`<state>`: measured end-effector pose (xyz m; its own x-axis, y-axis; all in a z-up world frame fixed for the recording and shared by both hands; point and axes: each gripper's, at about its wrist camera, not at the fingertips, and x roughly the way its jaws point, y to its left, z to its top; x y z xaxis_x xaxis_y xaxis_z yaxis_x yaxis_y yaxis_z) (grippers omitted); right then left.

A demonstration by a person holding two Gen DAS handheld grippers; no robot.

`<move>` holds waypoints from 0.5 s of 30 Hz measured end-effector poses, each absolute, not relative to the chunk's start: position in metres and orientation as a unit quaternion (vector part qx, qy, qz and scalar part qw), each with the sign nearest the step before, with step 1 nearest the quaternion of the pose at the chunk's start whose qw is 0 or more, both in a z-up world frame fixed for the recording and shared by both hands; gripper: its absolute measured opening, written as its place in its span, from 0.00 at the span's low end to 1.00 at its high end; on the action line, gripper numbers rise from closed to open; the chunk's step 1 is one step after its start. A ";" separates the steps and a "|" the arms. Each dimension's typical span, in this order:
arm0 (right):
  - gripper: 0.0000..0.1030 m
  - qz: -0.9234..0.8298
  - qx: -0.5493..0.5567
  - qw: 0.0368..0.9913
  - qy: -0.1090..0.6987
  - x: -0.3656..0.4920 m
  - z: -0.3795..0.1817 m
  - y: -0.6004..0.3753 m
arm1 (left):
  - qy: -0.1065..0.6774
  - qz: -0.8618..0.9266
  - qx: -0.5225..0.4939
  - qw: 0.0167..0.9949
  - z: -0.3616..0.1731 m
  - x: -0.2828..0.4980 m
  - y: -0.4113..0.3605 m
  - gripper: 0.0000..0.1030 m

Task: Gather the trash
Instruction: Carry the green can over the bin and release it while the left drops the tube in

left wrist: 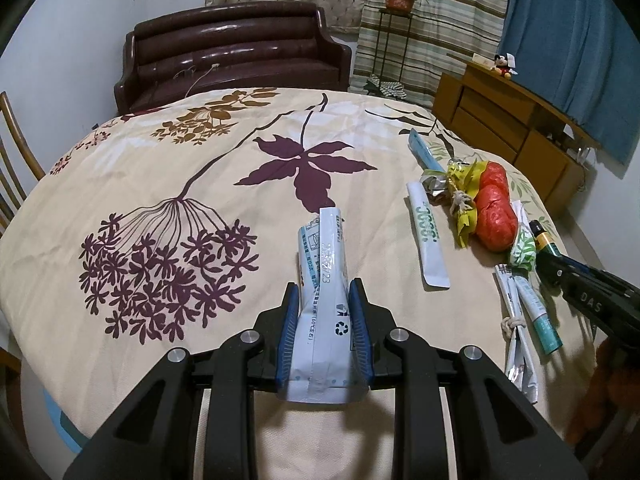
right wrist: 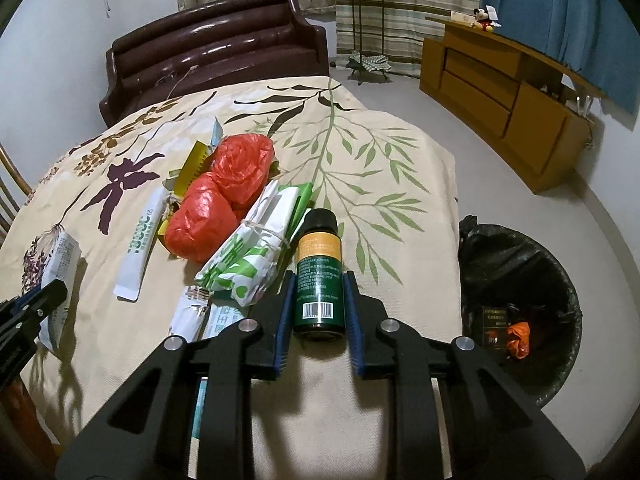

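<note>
Left gripper [left wrist: 322,300] is clamped on a pale blue-white foil sachet [left wrist: 320,280], light and crushable, held low over the floral tablecloth [left wrist: 160,168]. Right gripper [right wrist: 318,298] is closed on a small dark green plastic bottle [right wrist: 319,276] lying on the cloth; judged rigid, smooth, best held mid-body. Black-lined bin [right wrist: 520,280] stands beside the table.

dim indoor light, fisheye-bent edges

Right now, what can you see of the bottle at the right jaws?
The bottle is small, dark green and glossy, with a black cap, an orange band over fine print, and a barcode near its base. It lies on the tablecloth, cap pointing away, between the right gripper's blue jaws, beside a green-and-white wrapper.
</note>
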<state>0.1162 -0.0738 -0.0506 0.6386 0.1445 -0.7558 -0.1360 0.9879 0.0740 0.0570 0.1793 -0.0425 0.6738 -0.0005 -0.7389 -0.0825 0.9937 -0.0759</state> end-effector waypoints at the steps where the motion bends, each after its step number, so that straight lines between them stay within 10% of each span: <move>1: 0.22 0.078 0.006 0.906 0.417 0.115 -0.050 -0.074 | 0.402 0.022 -0.052 0.914 -0.042 0.057 0.179 0.26; 15: 0.22 0.079 0.009 0.919 0.387 0.093 -0.031 -0.090 | 0.386 0.008 -0.043 0.922 -0.028 0.048 0.156 0.26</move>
